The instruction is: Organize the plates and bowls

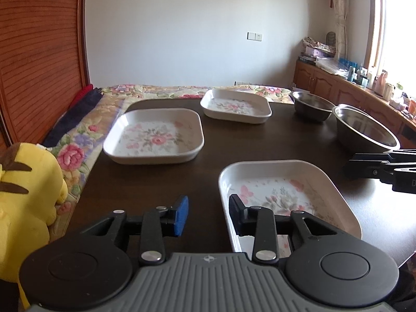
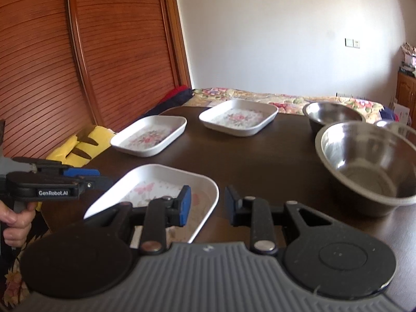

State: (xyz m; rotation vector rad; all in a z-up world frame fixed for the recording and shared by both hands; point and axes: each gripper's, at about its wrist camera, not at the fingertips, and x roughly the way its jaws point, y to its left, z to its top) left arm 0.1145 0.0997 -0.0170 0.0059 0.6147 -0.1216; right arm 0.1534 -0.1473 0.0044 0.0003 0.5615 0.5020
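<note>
Resting on a dark table (image 1: 260, 140) are three white flowered dishes and two steel bowls. The left claw (image 1: 209, 214) gapes empty astride the nearest dish's (image 1: 286, 182) left rim; the right claw (image 2: 208, 205) gapes empty astride its right rim. Only the right view shows a hand (image 2: 15, 221) gripping the left tool

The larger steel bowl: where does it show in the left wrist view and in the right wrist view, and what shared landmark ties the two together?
Left wrist view: the larger steel bowl sits at the right edge, past the nearest floral plate.
Right wrist view: it fills the right side, close to the camera.
Shared landmark: the smaller steel bowl stands just behind it on the dark table in both views.
</note>
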